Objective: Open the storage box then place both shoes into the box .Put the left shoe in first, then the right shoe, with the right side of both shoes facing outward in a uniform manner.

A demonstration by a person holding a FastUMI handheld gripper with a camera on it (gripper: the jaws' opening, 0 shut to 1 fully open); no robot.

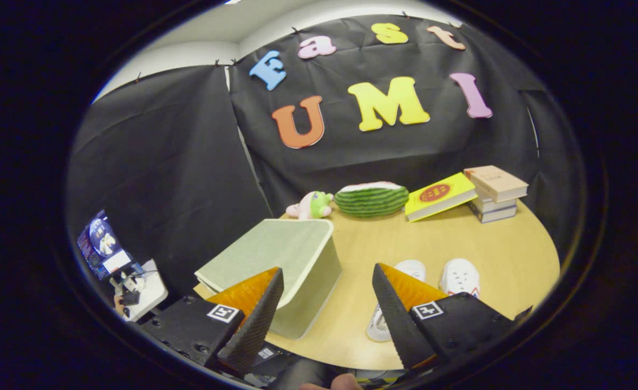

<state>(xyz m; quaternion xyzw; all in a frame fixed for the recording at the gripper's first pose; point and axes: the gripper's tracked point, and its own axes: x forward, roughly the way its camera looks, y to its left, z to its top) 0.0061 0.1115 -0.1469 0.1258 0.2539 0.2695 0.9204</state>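
A pale green storage box (284,260) with its lid down sits on the round wooden table (460,238), partly behind my left finger (254,319). Two white shoes lie side by side to the right of the box: one (405,268) is largely hidden behind my right finger (397,319), the other (460,276) lies just right of that finger. My gripper (327,281) hovers above the table's near edge, open wide, with nothing between its fingers.
At the table's far side lie a pink and green plush toy (311,205), a watermelon-shaped cushion (371,199), a yellow book (439,196) leaning on a stack of books (495,192). A small white stand with a screen (102,246) sits off the table's left.
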